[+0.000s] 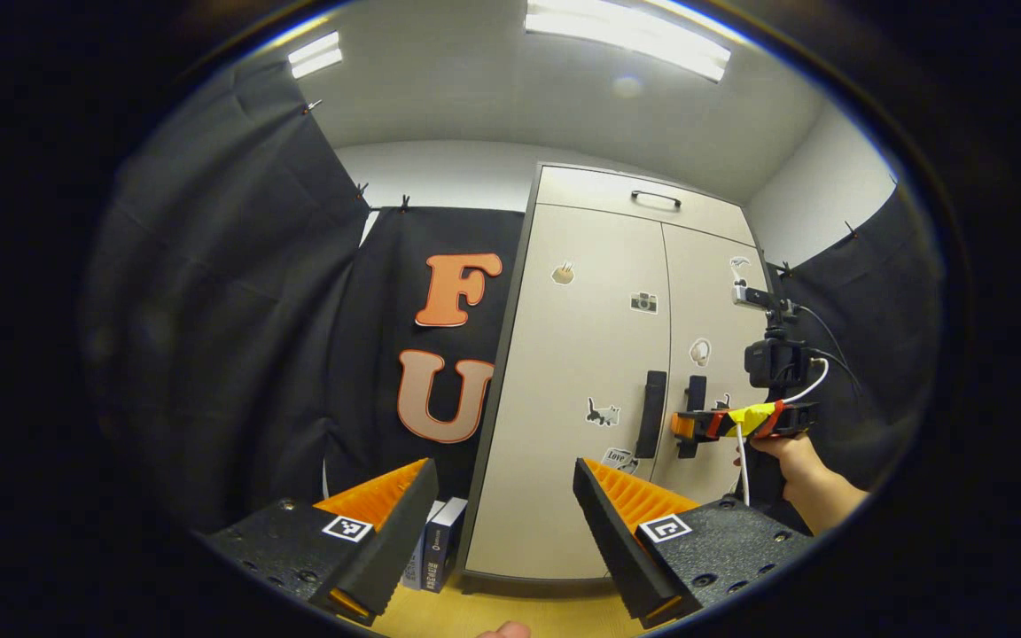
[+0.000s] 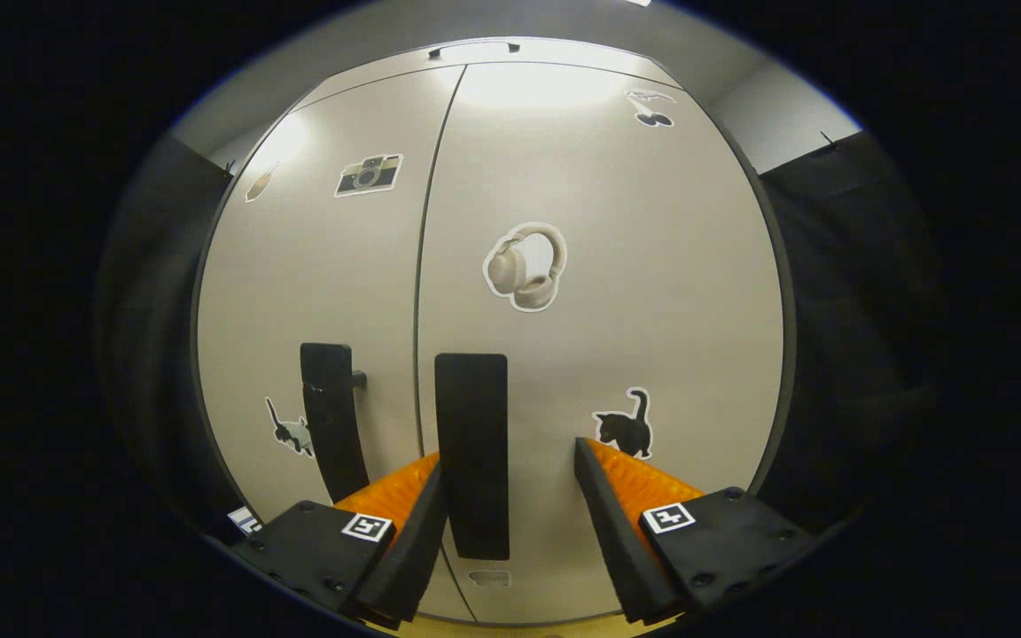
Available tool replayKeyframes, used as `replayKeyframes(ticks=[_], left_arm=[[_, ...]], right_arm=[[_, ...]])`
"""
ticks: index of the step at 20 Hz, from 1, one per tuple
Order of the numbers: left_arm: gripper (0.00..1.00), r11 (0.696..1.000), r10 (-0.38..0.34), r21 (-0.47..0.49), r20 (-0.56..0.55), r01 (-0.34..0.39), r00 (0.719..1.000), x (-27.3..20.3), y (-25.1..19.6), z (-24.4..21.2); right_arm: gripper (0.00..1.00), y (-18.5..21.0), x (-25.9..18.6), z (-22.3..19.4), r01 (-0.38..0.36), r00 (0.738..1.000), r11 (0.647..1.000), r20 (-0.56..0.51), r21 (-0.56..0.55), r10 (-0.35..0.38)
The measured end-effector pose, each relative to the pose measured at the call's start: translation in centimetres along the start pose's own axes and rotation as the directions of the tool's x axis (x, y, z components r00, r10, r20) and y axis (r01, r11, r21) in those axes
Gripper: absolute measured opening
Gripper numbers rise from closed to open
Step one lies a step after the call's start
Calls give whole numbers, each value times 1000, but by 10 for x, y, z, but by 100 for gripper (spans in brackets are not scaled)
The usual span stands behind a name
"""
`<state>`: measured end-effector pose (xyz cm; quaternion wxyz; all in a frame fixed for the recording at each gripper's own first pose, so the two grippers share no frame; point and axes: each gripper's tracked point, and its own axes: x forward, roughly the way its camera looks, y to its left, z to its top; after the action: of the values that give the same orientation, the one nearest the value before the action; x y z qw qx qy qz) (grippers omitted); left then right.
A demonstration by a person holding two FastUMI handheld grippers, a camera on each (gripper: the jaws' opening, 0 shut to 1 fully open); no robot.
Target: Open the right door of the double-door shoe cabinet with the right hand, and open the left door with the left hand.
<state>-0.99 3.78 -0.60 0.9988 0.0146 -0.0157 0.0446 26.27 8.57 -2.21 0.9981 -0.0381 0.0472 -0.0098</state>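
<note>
Your open right claw (image 2: 510, 496) straddles the right door's upright handle (image 2: 472, 443); your open left claw (image 1: 506, 514) hangs back.

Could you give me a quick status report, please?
Right gripper open around right door handle. Left gripper open, well back. Both doors shut. Nothing blocking.

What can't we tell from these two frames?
- Cabinet interior: both doors shut, hiding it in both views.
- Right gripper contact with right door handle: handle sits between open fingers; touch unclear.
- Boxes beside cabinet: left gripper view, partly behind left gripper.
</note>
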Motion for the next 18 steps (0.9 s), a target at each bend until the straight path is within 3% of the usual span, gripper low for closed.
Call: replayKeyframes(ticks=[3, 5, 7, 14, 18], left_arm=[[94, 1000, 5, -2, 1, -5, 1000, -3, 3, 1], [94, 1000, 10, -11, -3, -10, 1000, -7, 5, 1], [94, 1000, 17, -13, -11, -17, 1000, -10, 10, -1], [94, 1000, 29, -4, -6, -29, 1000, -17, 12, 5], [94, 1000, 29, 6, -8, -28, 1000, -17, 10, 5]], right_arm=[[71, 20, -2, -5, -68, 998, 997, -14, 30, 69], [41, 19, 2, -6, -75, 997, 997, -15, 36, 75], [30, 20, -4, -6, -93, 995, 995, -24, 30, 93], [30, 20, -11, -8, -135, 989, 990, -60, 47, 138], [30, 16, -33, -9, -195, 977, 980, -79, 43, 197]])
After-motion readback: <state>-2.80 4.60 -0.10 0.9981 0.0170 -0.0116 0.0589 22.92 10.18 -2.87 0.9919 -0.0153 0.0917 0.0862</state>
